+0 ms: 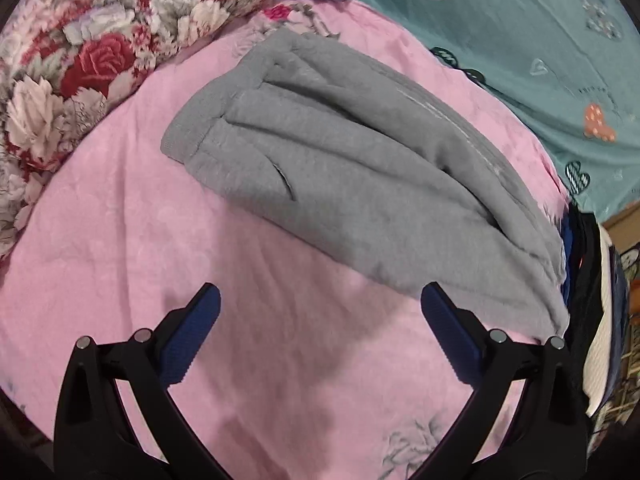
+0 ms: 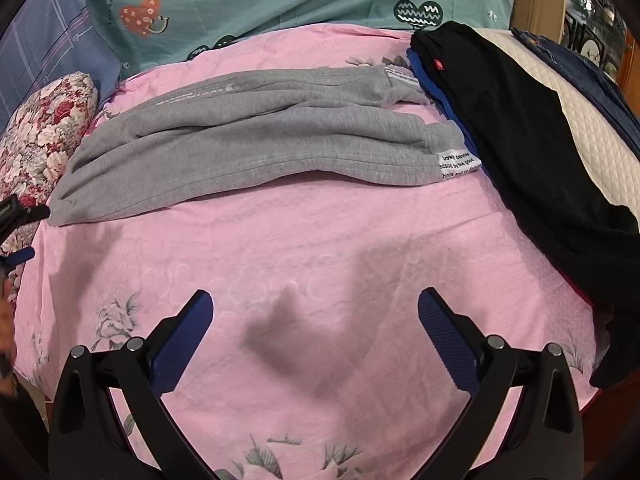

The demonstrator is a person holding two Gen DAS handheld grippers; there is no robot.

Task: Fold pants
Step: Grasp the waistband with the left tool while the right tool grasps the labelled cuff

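Note:
Grey sweatpants (image 1: 340,168) lie folded lengthwise, leg on leg, on the pink bedsheet (image 1: 120,260). In the right wrist view the pants (image 2: 248,140) stretch across the bed, cuffs with a white label (image 2: 458,164) at the right. My left gripper (image 1: 320,300) is open and empty, hovering over the sheet just short of the pants' near edge. My right gripper (image 2: 314,304) is open and empty over bare sheet, well in front of the pants. The left gripper's tip (image 2: 24,216) shows at the left edge of the right wrist view.
A floral pillow (image 1: 72,64) lies at the left. A teal heart-print cover (image 2: 280,4) lies behind the pants. Black clothing (image 2: 528,132) over blue clothing (image 2: 436,88) is piled at the right, next to a white quilted cushion (image 2: 592,128).

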